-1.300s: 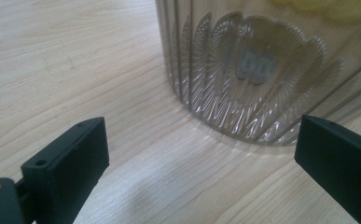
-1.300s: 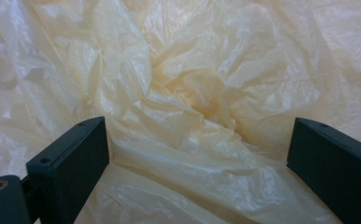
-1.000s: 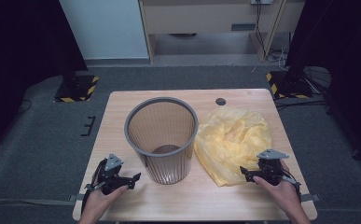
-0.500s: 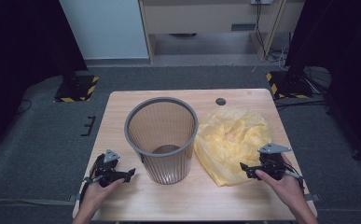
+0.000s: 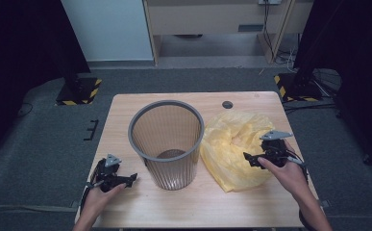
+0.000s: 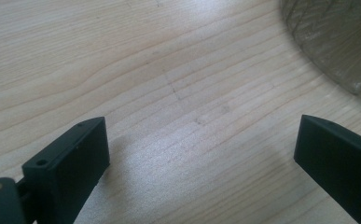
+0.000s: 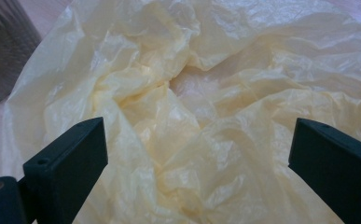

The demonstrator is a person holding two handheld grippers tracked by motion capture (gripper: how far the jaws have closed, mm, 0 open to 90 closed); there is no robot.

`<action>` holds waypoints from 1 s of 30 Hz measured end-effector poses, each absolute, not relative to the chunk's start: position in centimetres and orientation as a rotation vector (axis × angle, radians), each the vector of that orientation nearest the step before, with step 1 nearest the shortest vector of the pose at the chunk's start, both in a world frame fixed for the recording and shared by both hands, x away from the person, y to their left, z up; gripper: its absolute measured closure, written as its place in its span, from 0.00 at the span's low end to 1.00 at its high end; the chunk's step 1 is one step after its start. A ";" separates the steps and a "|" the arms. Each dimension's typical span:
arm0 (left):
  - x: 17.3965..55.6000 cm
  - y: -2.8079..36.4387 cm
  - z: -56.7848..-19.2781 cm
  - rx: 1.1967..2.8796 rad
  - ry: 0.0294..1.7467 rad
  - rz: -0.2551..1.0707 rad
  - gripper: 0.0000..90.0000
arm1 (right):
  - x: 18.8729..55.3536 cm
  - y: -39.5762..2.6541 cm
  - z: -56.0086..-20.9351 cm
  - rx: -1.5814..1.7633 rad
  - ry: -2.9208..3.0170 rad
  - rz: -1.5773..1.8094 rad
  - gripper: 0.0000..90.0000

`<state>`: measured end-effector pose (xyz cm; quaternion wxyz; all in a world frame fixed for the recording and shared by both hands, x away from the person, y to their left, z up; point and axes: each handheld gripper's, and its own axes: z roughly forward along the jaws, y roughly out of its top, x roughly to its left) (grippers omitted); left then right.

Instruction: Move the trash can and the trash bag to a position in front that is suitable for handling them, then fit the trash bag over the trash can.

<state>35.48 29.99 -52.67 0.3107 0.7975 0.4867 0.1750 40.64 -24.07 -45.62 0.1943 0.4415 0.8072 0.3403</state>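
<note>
Yellow bag: right tool moved onto it, jaws wide.

Mesh bin cut off top-right

table: light wood, bare at its near edge
grommet: dark, round, near the table's far edge
floor: grey carpet
stands: yellow-black striped bases, left and right

A grey mesh bin is standing upright on the wooden table, with a crumpled yellow bag lying just beside it. The right gripper is hovering over the bag's edge. The left gripper is resting near the bin's base.
</note>
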 end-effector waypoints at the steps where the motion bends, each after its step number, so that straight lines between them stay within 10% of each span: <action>1: 35.5 30.0 -52.7 2.110 1.291 0.460 0.03 | 41.0 -23.9 -45.6 1.233 2.273 0.951 0.05; 30: 35.2 29.8 -53.5 2.090 1.258 0.508 0.00 | 48.8 -21.1 -50.1 1.306 2.332 0.953 0.05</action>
